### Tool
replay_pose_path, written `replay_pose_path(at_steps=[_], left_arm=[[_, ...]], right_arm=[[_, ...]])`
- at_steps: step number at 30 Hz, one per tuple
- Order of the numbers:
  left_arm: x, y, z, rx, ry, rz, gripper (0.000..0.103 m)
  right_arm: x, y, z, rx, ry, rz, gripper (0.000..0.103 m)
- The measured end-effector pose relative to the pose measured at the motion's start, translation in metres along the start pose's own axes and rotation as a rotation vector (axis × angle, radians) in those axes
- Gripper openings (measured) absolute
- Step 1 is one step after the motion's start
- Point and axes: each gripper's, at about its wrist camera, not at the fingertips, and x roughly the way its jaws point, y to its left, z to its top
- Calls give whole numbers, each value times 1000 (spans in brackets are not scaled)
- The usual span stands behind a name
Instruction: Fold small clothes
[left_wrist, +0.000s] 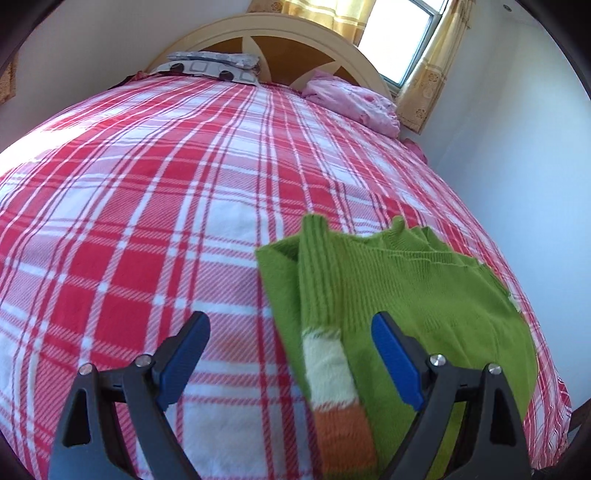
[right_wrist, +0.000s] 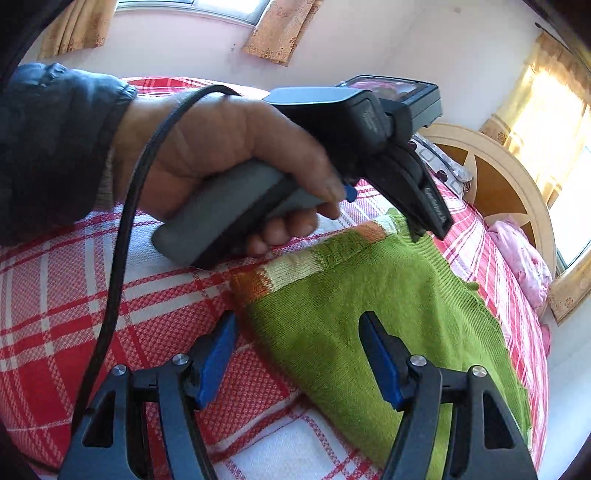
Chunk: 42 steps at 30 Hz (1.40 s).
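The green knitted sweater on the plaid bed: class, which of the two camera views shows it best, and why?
The right wrist view: the green sweater lies spread with its striped sleeve folded across, and the left gripper is seen at its far edge. The left wrist view shows the same sweater blurred and cut off at the bottom.

Bright daylight from overexposed window (left_wrist: 400, 37), strong fisheye bending, dark corners, slight motion blur

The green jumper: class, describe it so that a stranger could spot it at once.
Start at the bed with its red and white checked cover. The jumper lies flat on the near right part of it. It is the only green knit there, its sleeve banded cream and orange.
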Motion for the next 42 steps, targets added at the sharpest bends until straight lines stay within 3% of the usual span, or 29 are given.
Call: replay_pose_path(at_steps=[4,10,13,15,16,17,18,25,31,37,42], left_arm=[[15,3,11,-27,12,-72,90],[27,19,17,-123,20,-162,70],[30,30,16,-182,17,-196,52],[34,32,14,-200,40,-230,25],[35,32,14,-204,45,-236,23],[34,31,14,-204,40,-248,14],[33,31,13,-205,38,-264,14],[29,42,9,-269,24,-333,13],[40,52,11,-346,106,-393,12],[26,47,11,-388,64,-391,12],[11,30,23,-384,45,-370,11]], right_arm=[[3,-1,2,11,2,2,68],[10,-6,7,29,11,22,67],[10,-6,8,12,7,47,53],[9,0,9,-12,11,71,33],[7,5,10,-26,13,72,30],[6,7,10,-31,13,73,24],[5,8,11,-30,13,78,18],[-10,-12,9,74,-11,130,13],[-15,-47,-3,217,-18,210,11],[-22,-86,-16,388,-57,290,9],[-41,-102,-18,431,-129,301,8]])
